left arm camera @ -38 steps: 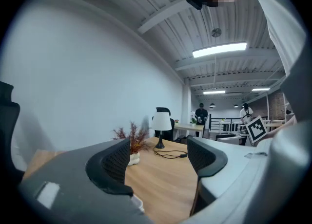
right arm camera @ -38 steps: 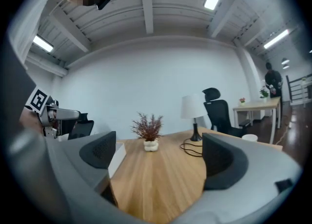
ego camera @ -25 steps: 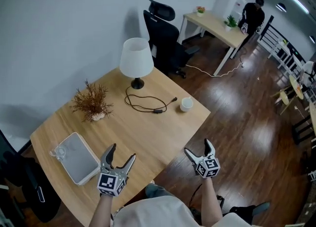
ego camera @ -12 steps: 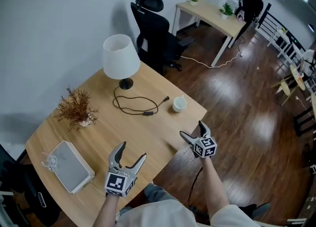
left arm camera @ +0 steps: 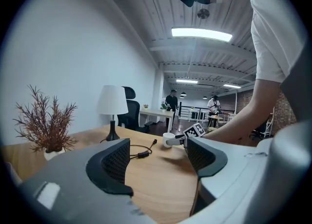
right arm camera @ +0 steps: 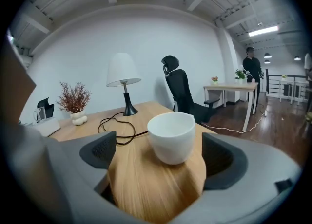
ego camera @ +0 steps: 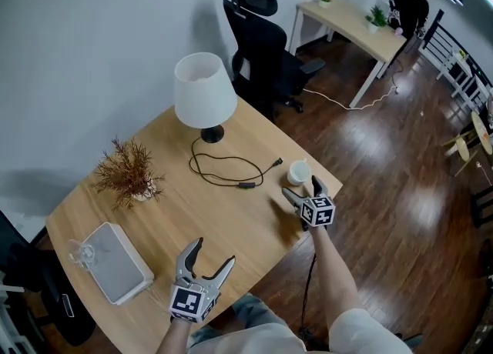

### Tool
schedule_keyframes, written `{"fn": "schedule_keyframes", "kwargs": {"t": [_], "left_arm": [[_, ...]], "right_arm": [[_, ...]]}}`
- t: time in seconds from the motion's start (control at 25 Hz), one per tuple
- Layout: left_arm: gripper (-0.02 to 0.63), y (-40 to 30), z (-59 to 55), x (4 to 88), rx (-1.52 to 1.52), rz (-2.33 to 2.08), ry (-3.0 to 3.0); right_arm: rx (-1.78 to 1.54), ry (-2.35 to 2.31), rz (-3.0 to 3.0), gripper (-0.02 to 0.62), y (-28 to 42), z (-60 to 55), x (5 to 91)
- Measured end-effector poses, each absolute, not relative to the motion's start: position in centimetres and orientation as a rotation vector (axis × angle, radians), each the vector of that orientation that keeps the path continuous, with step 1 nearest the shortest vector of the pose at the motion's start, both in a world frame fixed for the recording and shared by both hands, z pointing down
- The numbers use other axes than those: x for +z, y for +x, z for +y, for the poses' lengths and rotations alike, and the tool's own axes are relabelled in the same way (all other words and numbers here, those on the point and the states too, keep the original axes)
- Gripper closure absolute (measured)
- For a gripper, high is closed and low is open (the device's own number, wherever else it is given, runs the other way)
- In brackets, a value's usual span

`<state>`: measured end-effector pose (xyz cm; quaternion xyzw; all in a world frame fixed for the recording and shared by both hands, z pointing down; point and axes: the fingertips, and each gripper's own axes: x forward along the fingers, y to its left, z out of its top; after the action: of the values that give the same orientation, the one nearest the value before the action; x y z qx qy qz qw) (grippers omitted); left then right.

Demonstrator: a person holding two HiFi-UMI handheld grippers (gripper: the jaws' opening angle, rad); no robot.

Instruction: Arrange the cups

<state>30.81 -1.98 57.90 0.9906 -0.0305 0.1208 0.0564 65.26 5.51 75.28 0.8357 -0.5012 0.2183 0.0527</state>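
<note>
Cup (ego camera: 298,171) stands upright, mouth up, just ahead of the spread right tongs (ego camera: 300,187); left tongs (ego camera: 213,252) spread too.

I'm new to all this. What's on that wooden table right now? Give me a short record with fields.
Surface: wooden table
Cup: white cup, upright, near the table's edge
Right: right gripper open, cup just ahead between its jaws, untouched
Left: left gripper open, empty
Also there: lamp, black cable, dried plant, flat white box
</note>
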Motion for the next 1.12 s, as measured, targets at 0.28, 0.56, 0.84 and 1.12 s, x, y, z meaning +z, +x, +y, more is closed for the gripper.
{"fn": "schedule_keyframes", "kwargs": {"t": [0.28, 0.56, 0.84, 1.12], "left_arm": [[0.249, 29.7, -3.1, 58.6, 0.391, -0.152, 2.982], [0.249, 28.8, -3.5, 59.4, 0.409, -0.179, 2.950], [0.250, 27.7, -4.1, 58.4, 0.371, -0.180, 2.961], [0.250, 25.9, -4.2, 57.3, 0.340, -0.178, 2.966]], "right_arm": [[0.698, 2.607, -1.458, 0.051, 68.2, 3.3, 76.3], [0.732, 2.519, -1.421, 0.184, 69.7, 2.8, 77.0], [0.726, 2.442, -1.511, 0.188, 69.1, 4.9, 74.2], [0.651, 2.429, -1.573, 0.189, 70.7, 10.6, 65.8]]}}
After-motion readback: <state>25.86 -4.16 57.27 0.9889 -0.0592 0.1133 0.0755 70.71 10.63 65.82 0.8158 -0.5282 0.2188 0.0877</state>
